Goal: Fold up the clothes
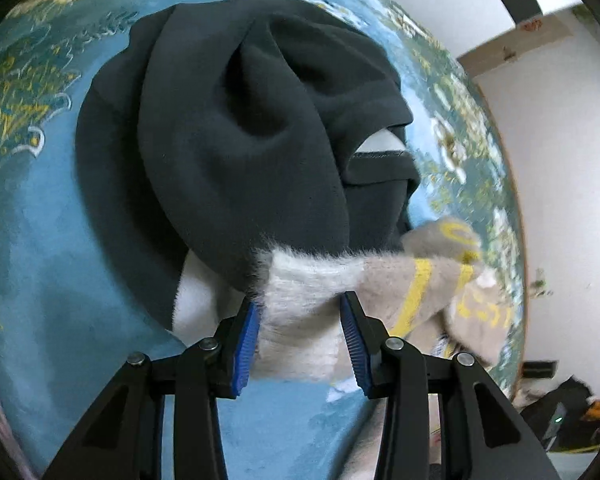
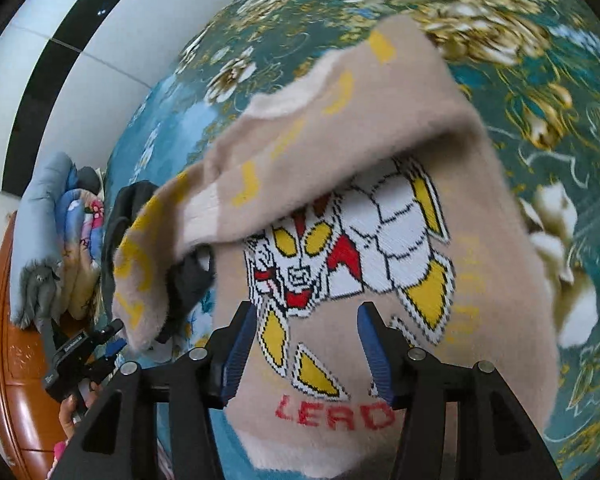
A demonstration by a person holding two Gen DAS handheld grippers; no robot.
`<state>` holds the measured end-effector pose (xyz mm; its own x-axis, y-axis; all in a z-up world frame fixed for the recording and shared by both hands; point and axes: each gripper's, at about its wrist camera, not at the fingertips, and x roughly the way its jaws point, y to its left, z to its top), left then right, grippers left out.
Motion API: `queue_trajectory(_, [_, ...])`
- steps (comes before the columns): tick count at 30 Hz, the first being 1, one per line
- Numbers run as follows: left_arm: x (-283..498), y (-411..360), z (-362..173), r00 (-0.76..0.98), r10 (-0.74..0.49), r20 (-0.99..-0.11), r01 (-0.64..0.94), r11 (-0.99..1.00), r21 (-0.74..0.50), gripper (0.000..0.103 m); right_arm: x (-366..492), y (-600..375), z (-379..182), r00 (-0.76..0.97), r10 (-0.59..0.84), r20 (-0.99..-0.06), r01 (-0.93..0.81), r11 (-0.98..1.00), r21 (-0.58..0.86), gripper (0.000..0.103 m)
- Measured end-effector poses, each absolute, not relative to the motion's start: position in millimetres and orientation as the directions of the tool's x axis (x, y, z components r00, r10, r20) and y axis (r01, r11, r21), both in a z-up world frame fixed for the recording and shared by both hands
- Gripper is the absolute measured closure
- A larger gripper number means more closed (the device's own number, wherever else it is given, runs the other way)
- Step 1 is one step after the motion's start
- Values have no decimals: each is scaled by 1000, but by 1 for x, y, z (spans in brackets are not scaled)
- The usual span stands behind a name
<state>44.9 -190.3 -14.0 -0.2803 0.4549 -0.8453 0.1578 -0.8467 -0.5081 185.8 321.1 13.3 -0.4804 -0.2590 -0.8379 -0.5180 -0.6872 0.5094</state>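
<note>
Floral blue bedspread point(image 1: 52, 240) fills both views. Only the left wrist view shows the dark garment point(image 1: 228, 128) heaped just beyond the beige sweater point(image 2: 380, 208); the right wrist view alone shows its robot print. Left gripper point(image 1: 300, 332) jaws apart, straddling the sweater's white hem. Right gripper point(image 2: 306, 340) jaws apart over the print; contact unclear. Sweater's near edge is cut off, its sleeve blurred.
</note>
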Motion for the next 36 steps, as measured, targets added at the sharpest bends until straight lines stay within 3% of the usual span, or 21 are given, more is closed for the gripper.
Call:
queue_trajectory(1, [49,-191,-11,-299,469,-831,156,-835,-528,67,187,322,13,-485,-263,-834,-518,-682,516,47])
queue_trajectory(3, [53,-191,-9,-312,487,-815,148,-823,-548,84,188,322,14,-493,-270,-827,-511,-679,527,47])
queue_trajectory(6, [57,-188,-3,-314,483,-817,121,-833,-539,93,190,322,14,-502,-283,-817,-503,-674,542,47])
queue_trajectory(12, [61,-176,15,-331,469,-819,34,-861,-507,95,195,322,9,-503,-298,-811,-499,-666,554,47])
queue_trajectory(22, [76,-123,55,-343,404,-848,-244,-910,-334,96,206,330,9,-522,-293,-801,-518,-637,571,47])
queue_trajectory(32, [81,-96,73,-341,395,-853,-370,-890,-265,100,208,328,14,-529,-297,-795,-504,-643,576,47])
queue_trajectory(34, [87,-93,64,-334,346,-877,-383,-900,-209,97,209,329,15,-533,-294,-794,-504,-644,576,47])
queue_trajectory(36, [97,-87,51,-316,303,-899,-407,-899,-160,88,211,330,14,-534,-292,-793,-507,-640,577,47])
